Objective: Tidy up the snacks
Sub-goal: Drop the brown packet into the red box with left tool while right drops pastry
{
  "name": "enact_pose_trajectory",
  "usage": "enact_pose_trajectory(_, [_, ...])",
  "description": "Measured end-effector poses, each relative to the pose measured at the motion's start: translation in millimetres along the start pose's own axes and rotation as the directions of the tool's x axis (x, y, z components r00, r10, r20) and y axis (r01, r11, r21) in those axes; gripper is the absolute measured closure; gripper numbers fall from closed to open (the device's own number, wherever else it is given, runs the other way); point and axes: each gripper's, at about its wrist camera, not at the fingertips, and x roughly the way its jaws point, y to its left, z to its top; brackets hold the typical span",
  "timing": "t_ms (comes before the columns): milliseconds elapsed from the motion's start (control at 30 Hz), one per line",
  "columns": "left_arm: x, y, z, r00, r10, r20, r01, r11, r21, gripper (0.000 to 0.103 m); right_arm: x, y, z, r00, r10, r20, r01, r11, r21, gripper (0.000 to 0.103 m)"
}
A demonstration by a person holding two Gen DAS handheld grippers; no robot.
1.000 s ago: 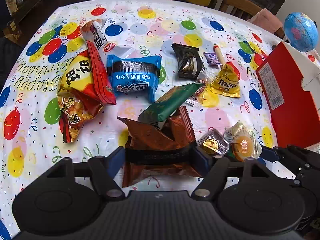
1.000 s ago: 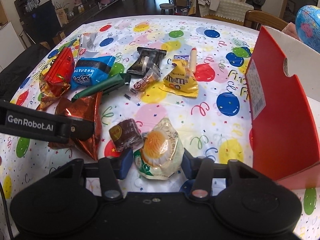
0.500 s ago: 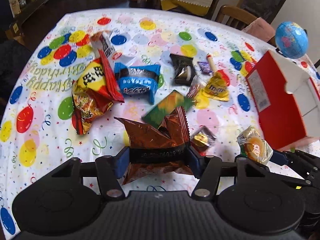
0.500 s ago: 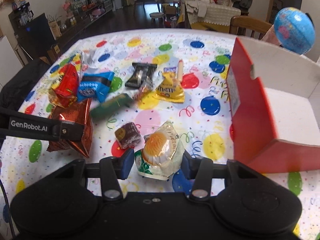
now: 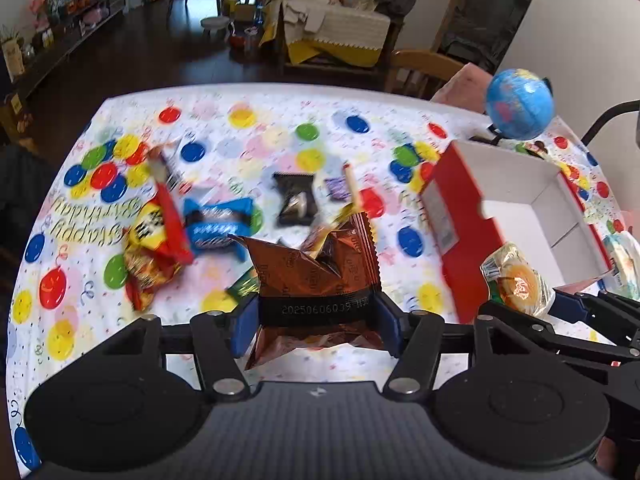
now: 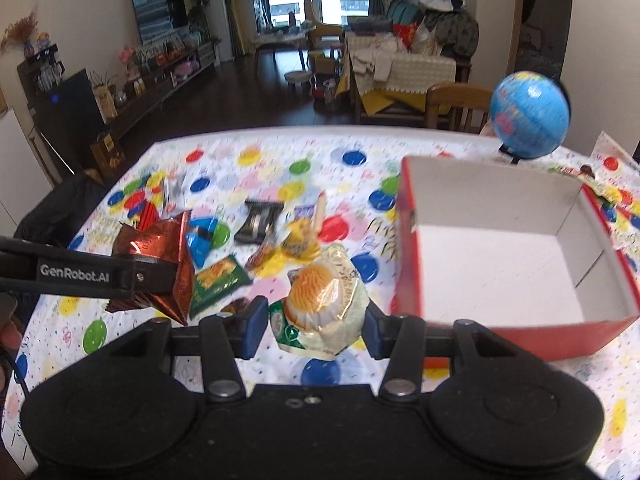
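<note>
My left gripper (image 5: pixel 316 320) is shut on a crinkled brown foil snack packet (image 5: pixel 316 268), lifted above the balloon-print tablecloth (image 5: pixel 248 128). My right gripper (image 6: pixel 314 320) is shut on a clear-wrapped orange pastry (image 6: pixel 320 300), also held in the air. From the left wrist view that pastry (image 5: pixel 516 282) hangs beside the red box (image 5: pixel 460 224), whose white inside (image 6: pixel 492 272) holds nothing. The brown packet (image 6: pixel 160 256) shows at the left of the right wrist view. Other snacks lie on the cloth: a blue packet (image 5: pixel 218 228), a red-yellow bag (image 5: pixel 156 236), a black packet (image 5: pixel 294 200) and a green bar (image 6: pixel 218 280).
A blue globe (image 6: pixel 530 114) stands behind the box at the table's far right. A wooden chair (image 5: pixel 424 70) sits at the far edge. A stick snack (image 6: pixel 320 212) and a yellow candy bag (image 6: pixel 300 240) lie mid-table. A cup-like white item (image 5: pixel 624 264) is at the right edge.
Both grippers have risen off the table, carrying the brown packet and the pastry. The left jaws narrowed onto the packet. The red box's open inside has come into view.
</note>
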Motion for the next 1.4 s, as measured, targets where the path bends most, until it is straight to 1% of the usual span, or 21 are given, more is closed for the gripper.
enact_pose_trajectory(200, [-5.8, -46.9, 10.2, 1.000, -0.001, 0.030, 0.000, 0.999, 0.047, 0.043, -18.4, -34.1, 12.6, 0.999, -0.004, 0.044, 0.004, 1.000, -0.005, 0.056])
enact_pose_trajectory(367, [-2.1, -88.6, 17.7, 0.999, -0.008, 0.046, 0.004, 0.997, 0.081, 0.043, -24.1, -69.6, 16.8, 0.998, -0.015, 0.057, 0.015, 1.000, 0.004, 0.056])
enact_pose_trajectory(667, [17.5, -157.1, 33.1, 0.999, -0.023, 0.036, 0.018, 0.990, 0.139, 0.042, -26.4, -131.7, 16.5, 0.997, -0.045, 0.061, 0.042, 0.998, 0.047, 0.056])
enact_pose_trajectory(933, [52.8, -195.1, 47.7, 0.999, -0.041, 0.015, 0.038, 0.985, 0.168, 0.042, -12.8, -178.9, 15.1, 0.996, -0.081, 0.032, 0.078, 0.994, 0.078, 0.056])
enact_pose_trajectory(1033, [67.7, -209.5, 50.8, 0.999, -0.038, 0.007, 0.036, 0.981, 0.189, 0.042, -4.1, -195.6, 14.2, 0.996, -0.090, 0.012, 0.089, 0.992, 0.093, 0.056])
enact_pose_trajectory(1167, [89.7, -227.6, 51.7, 1.000, -0.023, -0.010, 0.024, 0.973, 0.228, 0.042, 7.8, -211.5, 9.7, 0.994, -0.105, -0.017, 0.106, 0.990, 0.092, 0.056])
enact_pose_trajectory(1400, [119.4, -249.4, 44.2, 0.998, -0.003, -0.065, 0.021, 0.960, 0.281, 0.042, 27.0, -227.8, -1.1, 0.988, -0.134, -0.072, 0.141, 0.986, 0.092, 0.056])
